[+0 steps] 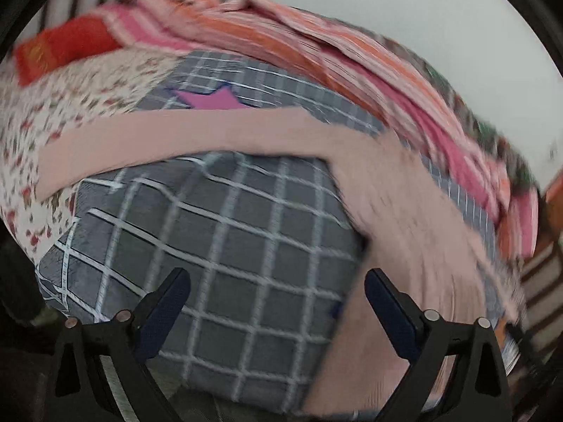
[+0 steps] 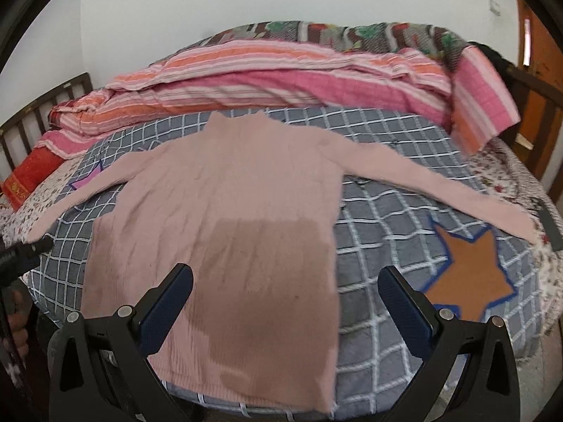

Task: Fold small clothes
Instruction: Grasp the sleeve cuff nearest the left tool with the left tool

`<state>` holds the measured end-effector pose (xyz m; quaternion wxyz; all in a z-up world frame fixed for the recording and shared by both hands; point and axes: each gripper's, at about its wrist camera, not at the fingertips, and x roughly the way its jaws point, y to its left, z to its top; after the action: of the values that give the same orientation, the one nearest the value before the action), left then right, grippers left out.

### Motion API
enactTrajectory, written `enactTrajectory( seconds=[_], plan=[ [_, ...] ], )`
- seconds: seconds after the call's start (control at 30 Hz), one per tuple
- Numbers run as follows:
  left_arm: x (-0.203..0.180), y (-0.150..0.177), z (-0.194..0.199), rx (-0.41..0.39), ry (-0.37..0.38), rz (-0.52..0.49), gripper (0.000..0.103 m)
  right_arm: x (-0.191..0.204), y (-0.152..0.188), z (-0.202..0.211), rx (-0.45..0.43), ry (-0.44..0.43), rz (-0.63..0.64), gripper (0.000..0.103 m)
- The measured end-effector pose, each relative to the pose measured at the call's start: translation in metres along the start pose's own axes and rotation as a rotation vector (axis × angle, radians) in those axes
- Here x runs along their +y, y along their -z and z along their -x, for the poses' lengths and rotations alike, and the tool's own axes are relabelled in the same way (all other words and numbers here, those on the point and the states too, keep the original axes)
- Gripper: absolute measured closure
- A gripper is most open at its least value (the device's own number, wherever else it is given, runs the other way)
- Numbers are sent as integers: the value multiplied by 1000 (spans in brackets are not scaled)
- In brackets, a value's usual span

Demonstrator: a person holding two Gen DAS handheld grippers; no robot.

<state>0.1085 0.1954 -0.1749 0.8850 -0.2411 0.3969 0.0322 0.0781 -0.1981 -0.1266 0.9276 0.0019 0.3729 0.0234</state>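
Note:
A pale pink long-sleeved sweater (image 2: 225, 190) lies flat on the grey checked bed cover (image 2: 387, 211), collar toward the far side, both sleeves spread out. A darker patch marks its lower half. My right gripper (image 2: 285, 302) is open and empty, just above the sweater's hem. My left gripper (image 1: 278, 302) is open and empty above the checked cover (image 1: 228, 232), left of the sweater's body (image 1: 404, 232) and below its left sleeve. The left wrist view is blurred. The left gripper's tip also shows at the left edge of the right wrist view (image 2: 24, 251).
Striped pink and orange quilts (image 2: 281, 77) are piled along the far side of the bed. A red pillow (image 2: 30, 176) lies at the left by the wooden headboard (image 2: 38, 112). An orange star patch (image 2: 471, 274) is on the cover at right. A floral sheet (image 1: 70, 105) lies underneath.

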Motion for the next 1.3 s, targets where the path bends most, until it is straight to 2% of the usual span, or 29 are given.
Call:
enactTrajectory(
  seconds=[0.07, 0.13, 0.23, 0.43, 0.6, 0.67, 0.73, 0.8, 0.87, 1.0, 1.13, 1.3],
  plan=[
    [18, -13, -2, -21, -4, 60, 5, 4, -3, -12, 7, -18, 9, 0],
    [34, -26, -3, -50, -39, 74, 7, 7, -7, -22, 12, -29, 14, 0],
    [55, -39, -5, -81, -61, 109, 22, 13, -15, -36, 8, -42, 14, 0],
    [101, -58, -21, -112, -101, 235, 31, 23, -33, -59, -7, -91, -9, 0],
    [134, -65, -38, -134, -71, 362, 38, 27, -48, -77, -19, -134, -39, 0],
    [144, -69, -41, -163, -68, 410, 43, 29, -57, -84, -34, -148, -49, 0],
    [143, -74, -42, -183, -103, 417, 50, 30, -66, -91, -44, -159, -58, 0],
    [141, -81, -45, -192, -140, 400, 56, 32, -79, -99, -55, -171, -67, 0],
    [137, -89, -47, -193, -195, 360, 70, 32, -92, -105, -63, -179, -75, 0],
    [123, -106, -46, -224, -278, 271, 89, 23, -106, -109, -105, -196, -86, 0],
    [90, -125, -34, -284, -315, 168, 92, 0, -98, -118, -104, -199, -146, 0],
    [9, -154, -28, -343, -255, -14, 92, -34, -92, -123, -76, -192, -217, 0]
  ],
)
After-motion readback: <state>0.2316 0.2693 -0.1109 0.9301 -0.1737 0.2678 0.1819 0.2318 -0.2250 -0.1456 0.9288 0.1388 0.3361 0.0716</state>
